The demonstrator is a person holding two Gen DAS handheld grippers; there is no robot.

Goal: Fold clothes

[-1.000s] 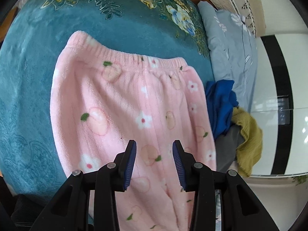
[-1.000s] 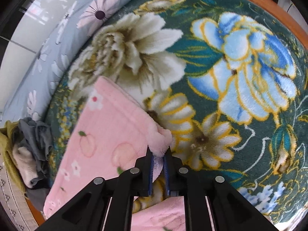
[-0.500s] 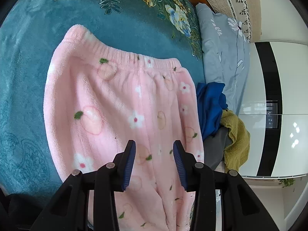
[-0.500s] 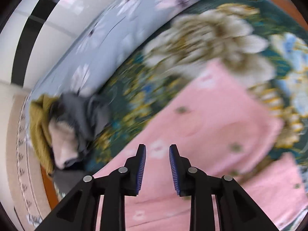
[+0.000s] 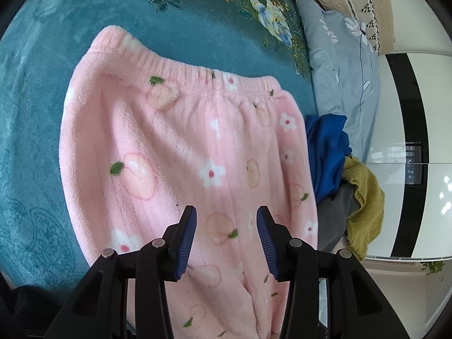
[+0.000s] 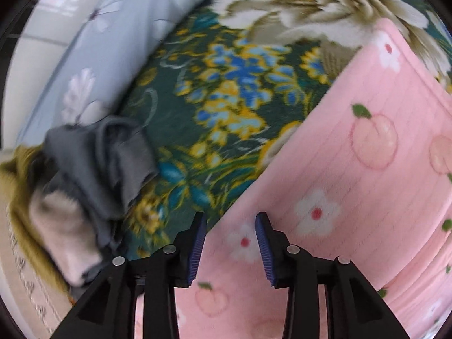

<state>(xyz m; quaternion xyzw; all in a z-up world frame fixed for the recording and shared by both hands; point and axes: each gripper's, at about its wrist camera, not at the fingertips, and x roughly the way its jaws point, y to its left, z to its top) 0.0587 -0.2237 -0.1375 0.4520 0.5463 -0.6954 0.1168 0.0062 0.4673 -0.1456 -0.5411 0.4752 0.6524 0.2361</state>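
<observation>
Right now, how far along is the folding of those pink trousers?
Early on. The pink trousers lie flat on the teal blanket, one fold apparently made. Both the left gripper and right gripper hang open above them, the right's jaws just opened, holding nothing. Further folds and the clothes pile remain.

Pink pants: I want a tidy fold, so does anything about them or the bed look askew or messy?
The pink pants lie flat, waistband straight, nothing damaged. The only mess is a crumpled heap of clothes bunched against their edge, beside the pillow, on the blanket.
</observation>
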